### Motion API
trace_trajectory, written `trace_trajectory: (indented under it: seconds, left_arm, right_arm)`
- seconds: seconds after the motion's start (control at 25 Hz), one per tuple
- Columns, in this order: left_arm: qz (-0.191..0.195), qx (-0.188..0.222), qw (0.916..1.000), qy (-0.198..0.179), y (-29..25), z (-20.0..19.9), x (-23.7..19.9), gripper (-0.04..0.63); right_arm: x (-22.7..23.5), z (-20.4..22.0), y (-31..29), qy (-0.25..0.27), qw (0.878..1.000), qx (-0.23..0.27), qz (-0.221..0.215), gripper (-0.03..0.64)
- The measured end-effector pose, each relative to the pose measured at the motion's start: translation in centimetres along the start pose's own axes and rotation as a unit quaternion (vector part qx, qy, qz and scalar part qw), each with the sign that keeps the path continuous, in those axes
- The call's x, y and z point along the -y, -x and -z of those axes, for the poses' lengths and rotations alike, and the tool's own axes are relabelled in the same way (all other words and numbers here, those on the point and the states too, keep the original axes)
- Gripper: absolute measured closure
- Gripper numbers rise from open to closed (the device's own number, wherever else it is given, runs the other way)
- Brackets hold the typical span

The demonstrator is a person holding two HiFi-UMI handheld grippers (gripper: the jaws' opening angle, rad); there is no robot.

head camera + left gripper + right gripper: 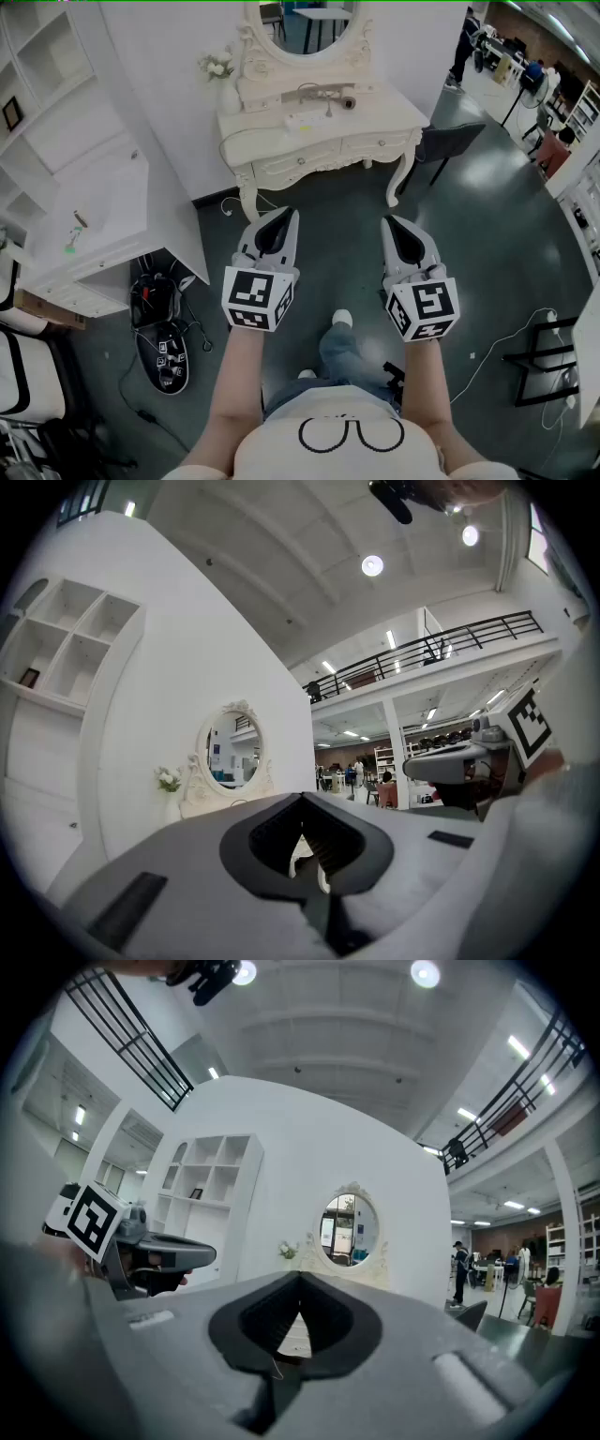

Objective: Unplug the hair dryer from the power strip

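Observation:
A white vanity table [375, 127] stands across the floor ahead of me. On its top lie a white power strip [306, 120] and a pale hair dryer [326, 96] with a dark nozzle; the plug is too small to make out. Both grippers are held level well short of the table. My left gripper [287, 216] is shut with nothing in it, and its jaws meet in the left gripper view [302, 801]. My right gripper [388, 223] is also shut and empty, with its jaws together in the right gripper view [300, 1279].
An oval mirror [305, 21] and a flower vase [226, 90] sit on the table. A dark chair [448, 142] stands to its right. White shelving [84, 187] fills the left, with black gear and cables [161, 349] on the floor. People stand far off at the upper right.

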State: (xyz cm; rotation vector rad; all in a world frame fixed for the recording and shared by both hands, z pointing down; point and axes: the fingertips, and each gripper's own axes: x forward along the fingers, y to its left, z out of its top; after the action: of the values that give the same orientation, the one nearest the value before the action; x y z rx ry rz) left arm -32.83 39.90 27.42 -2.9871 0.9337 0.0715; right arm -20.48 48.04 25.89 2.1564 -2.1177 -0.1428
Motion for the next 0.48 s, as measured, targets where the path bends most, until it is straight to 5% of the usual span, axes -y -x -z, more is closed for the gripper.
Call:
trace_trajectory:
  seconds: [0.48]
  left_arm:
    - [0.001,-0.012,0.9999,-0.01,-9.2,1.1,-4.4,0.597]
  right_arm:
    - [5.0,1.6,-9.3,-0.011,1.0,0.0,0.004,0.617]
